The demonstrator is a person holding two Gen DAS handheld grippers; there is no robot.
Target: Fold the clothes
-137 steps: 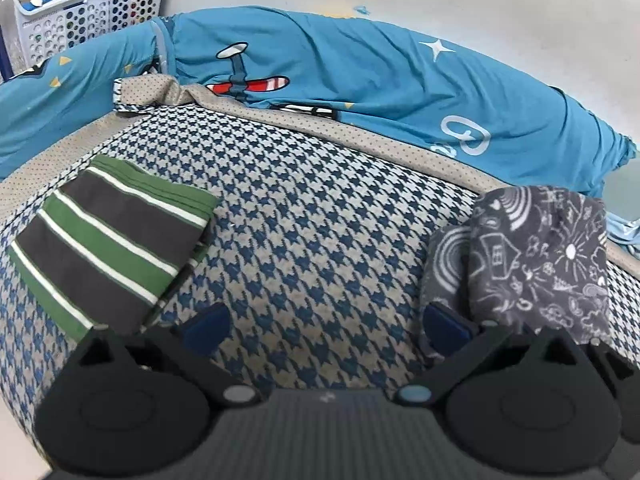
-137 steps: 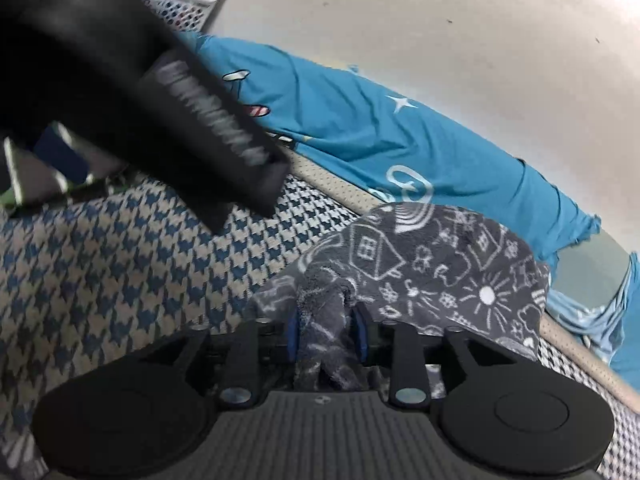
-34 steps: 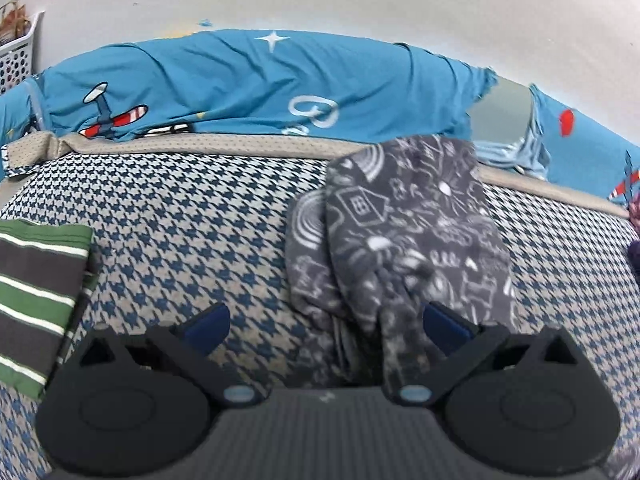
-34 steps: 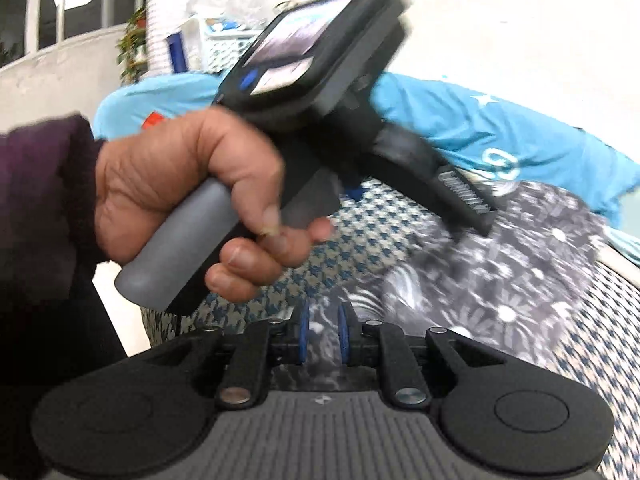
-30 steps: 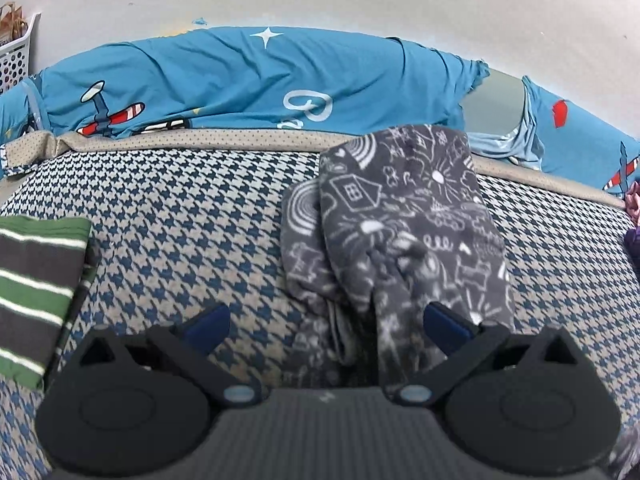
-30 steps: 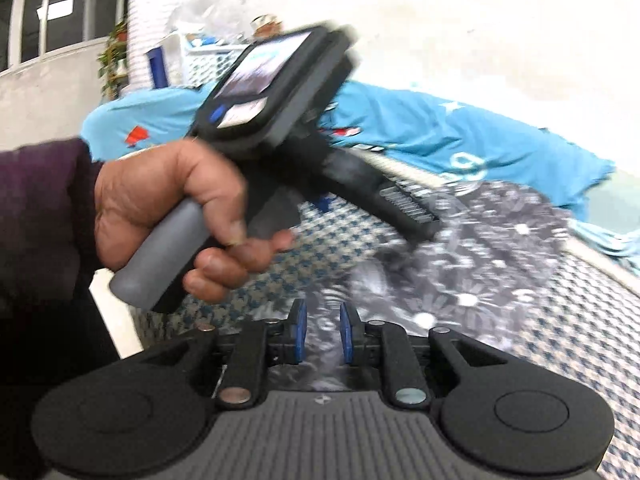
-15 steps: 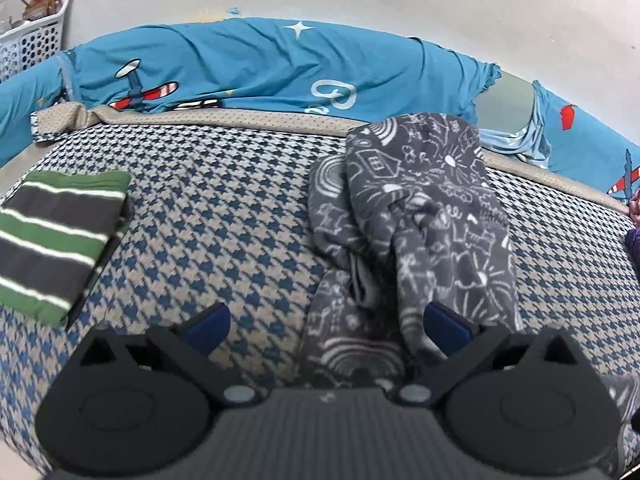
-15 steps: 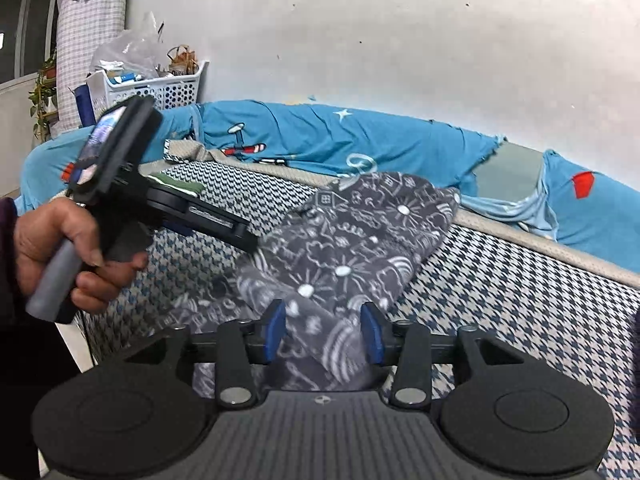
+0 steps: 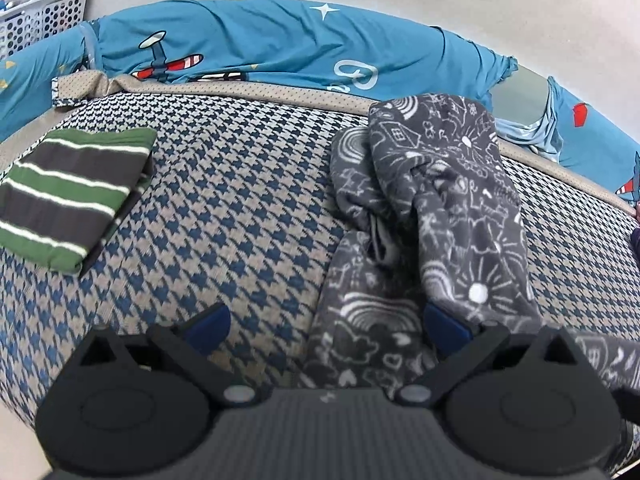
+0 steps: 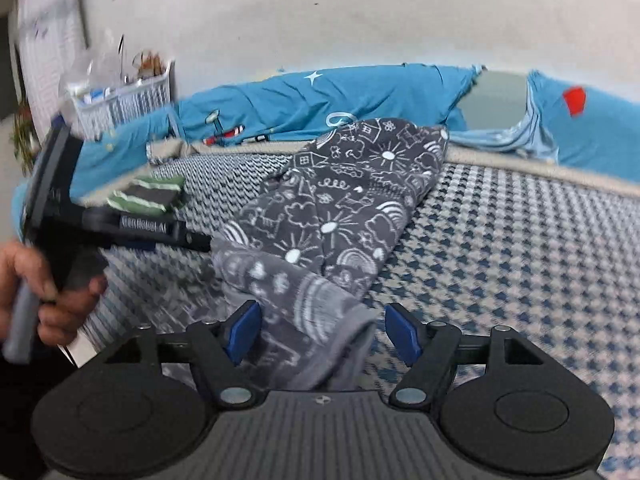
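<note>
Fleece garment (image 10: pixel 344 208), grey with white doodles, lies rumpled on the houndstooth bed cover (image 10: pixel 520 248), its near end between the opening jaws of the right gripper (image 10: pixel 320 334) that pinched it a second ago, while the left gripper (image 9: pixel 326 326) stays wide apart and empty, so refolding likely comes next.

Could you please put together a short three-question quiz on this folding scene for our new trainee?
1. True or false: the green striped garment lies folded, apart from the grey printed garment.
2. What covers the bed under both garments? A) plain white sheet B) houndstooth cover C) bare wood
3. What lies between the pads of the right gripper?

Key
1. True.
2. B.
3. An end of the grey printed garment; the jaws are opening and the pads do not press on it. The left gripper is open too.
</note>
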